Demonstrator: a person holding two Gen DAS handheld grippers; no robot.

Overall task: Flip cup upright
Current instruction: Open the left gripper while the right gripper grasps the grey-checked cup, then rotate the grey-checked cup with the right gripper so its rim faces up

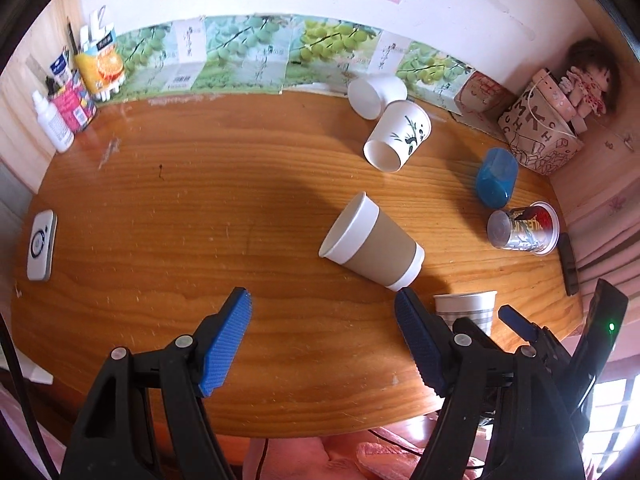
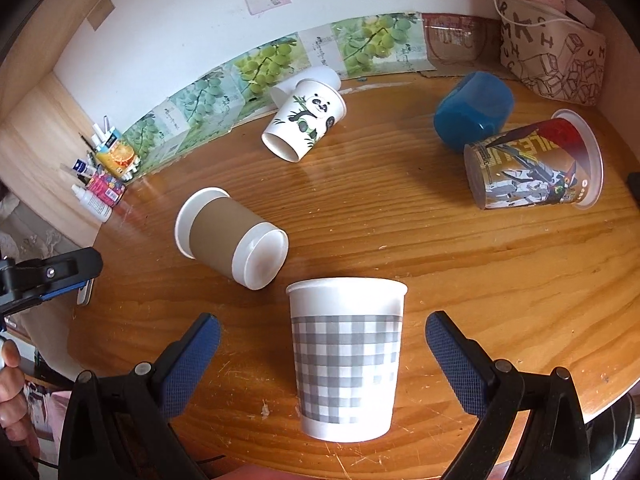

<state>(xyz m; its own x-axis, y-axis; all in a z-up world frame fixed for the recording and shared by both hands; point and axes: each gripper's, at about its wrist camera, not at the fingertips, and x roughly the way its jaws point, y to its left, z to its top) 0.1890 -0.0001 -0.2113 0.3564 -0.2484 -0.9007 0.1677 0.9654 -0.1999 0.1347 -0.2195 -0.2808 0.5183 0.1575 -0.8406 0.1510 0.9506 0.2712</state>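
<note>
A grey-checked white cup (image 2: 346,360) stands upright near the table's front edge, between the open fingers of my right gripper (image 2: 322,354), which do not touch it. It also shows in the left wrist view (image 1: 468,312). A brown-sleeved paper cup (image 1: 372,249) lies on its side in mid-table, also in the right wrist view (image 2: 232,236). My left gripper (image 1: 324,318) is open and empty, just short of the brown cup.
More cups lie on their sides: a panda cup (image 2: 306,124), a plain white cup (image 1: 376,94), a blue cup (image 2: 472,114) and a printed cup (image 2: 532,164). A patterned bag (image 2: 556,52) stands at the back right. Bottles and tubes (image 1: 72,96) stand at the back left. A white device (image 1: 40,245) lies at the left.
</note>
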